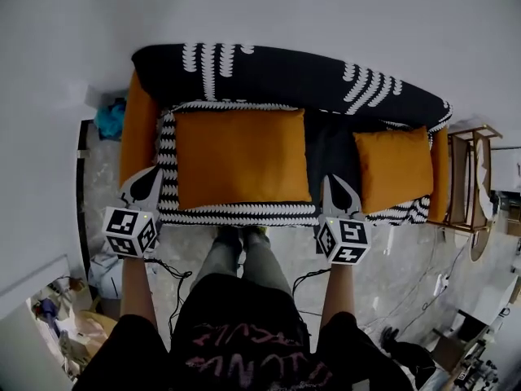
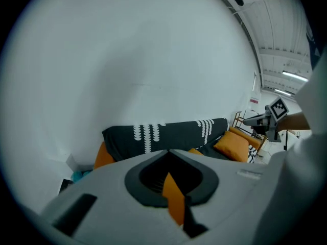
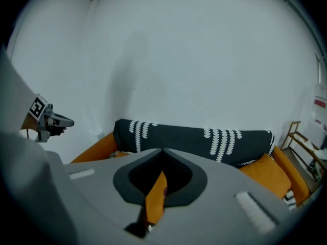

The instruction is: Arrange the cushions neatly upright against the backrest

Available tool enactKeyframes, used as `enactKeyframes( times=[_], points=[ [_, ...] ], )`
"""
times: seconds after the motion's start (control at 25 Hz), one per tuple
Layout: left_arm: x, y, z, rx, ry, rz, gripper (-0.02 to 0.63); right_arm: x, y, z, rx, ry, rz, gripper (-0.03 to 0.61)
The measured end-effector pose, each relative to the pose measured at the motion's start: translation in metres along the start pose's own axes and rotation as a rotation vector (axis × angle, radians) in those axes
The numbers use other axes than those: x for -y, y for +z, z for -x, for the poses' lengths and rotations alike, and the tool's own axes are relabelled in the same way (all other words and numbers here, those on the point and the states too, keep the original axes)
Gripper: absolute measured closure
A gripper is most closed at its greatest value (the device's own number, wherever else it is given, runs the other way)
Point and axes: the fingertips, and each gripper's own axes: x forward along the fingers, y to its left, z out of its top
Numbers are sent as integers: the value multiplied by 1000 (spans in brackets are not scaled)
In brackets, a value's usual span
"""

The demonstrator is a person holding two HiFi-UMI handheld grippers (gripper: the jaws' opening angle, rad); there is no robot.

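**Both cushions on the seat, both grippers closed and empty at the front edge**

The wall (image 1: 326, 15) behind is plain and pale. The floor (image 1: 407, 259) is light and marbled, with cables (image 1: 171, 277) trailing over it near the person's feet.

The sofa (image 1: 137, 129) stands against that wall. It has orange arms, and a black throw (image 1: 285, 76) with white leaf-like bands covers its backrest and seat.

The large cushion (image 1: 240, 157), orange, lies flat on the left and middle of the seat, reaching from the foot of the backrest almost to the front edge.

The small cushion (image 1: 393, 169), also orange, sits at the right end just beside the right arm, well apart from the large one. It appears tilted, though how far it leans cannot be settled.

A wooden rack (image 1: 472, 177) stands at the sofa's right end, and a blue-green item (image 1: 108, 120) lies by the left end.

The left gripper (image 1: 146, 182) points at the seat's front left corner, just beside the large cushion's lower left corner. Its jaws are together and hold nothing.

The right gripper (image 1: 338, 187) points at the front edge between the two cushions (nearer the large one). Its jaws are likewise closed on nothing.
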Motion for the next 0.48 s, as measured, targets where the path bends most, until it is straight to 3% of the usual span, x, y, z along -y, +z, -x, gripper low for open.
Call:
enactKeyframes(
  times=[0.48],
  points=[
    [-25, -52, -103, -120, 19, 11, 606, 32, -67, -107, -137, 64, -72, 557]
  ],
)
